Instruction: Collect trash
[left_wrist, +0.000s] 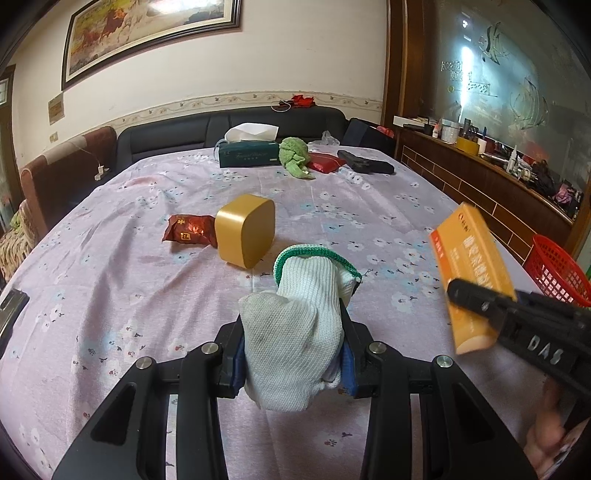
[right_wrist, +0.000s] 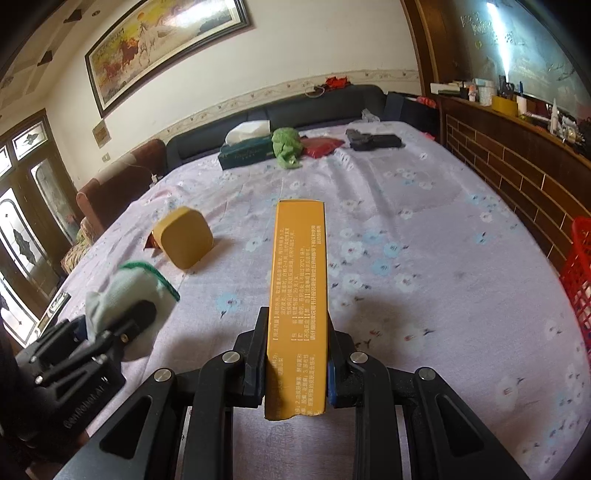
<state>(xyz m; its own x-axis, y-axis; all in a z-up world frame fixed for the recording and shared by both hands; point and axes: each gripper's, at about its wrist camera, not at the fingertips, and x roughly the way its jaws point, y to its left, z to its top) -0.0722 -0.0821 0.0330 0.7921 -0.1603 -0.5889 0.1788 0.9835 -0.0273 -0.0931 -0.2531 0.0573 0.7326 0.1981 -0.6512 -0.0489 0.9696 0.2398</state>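
Note:
My left gripper is shut on a white knitted glove with a green cuff, held above the flowered tablecloth. Seen from the right wrist, the same glove and left gripper hang at the lower left. My right gripper is shut on a long orange carton printed with small text; this carton shows at the right of the left wrist view, over the table's edge, with the right gripper clamped on it. A red basket stands just beyond, to the right of the table.
A gold rounded box and a red snack wrapper lie mid-table. At the far end sit a tissue box, a green cloth, a red packet and a black case. A wooden counter runs along the right.

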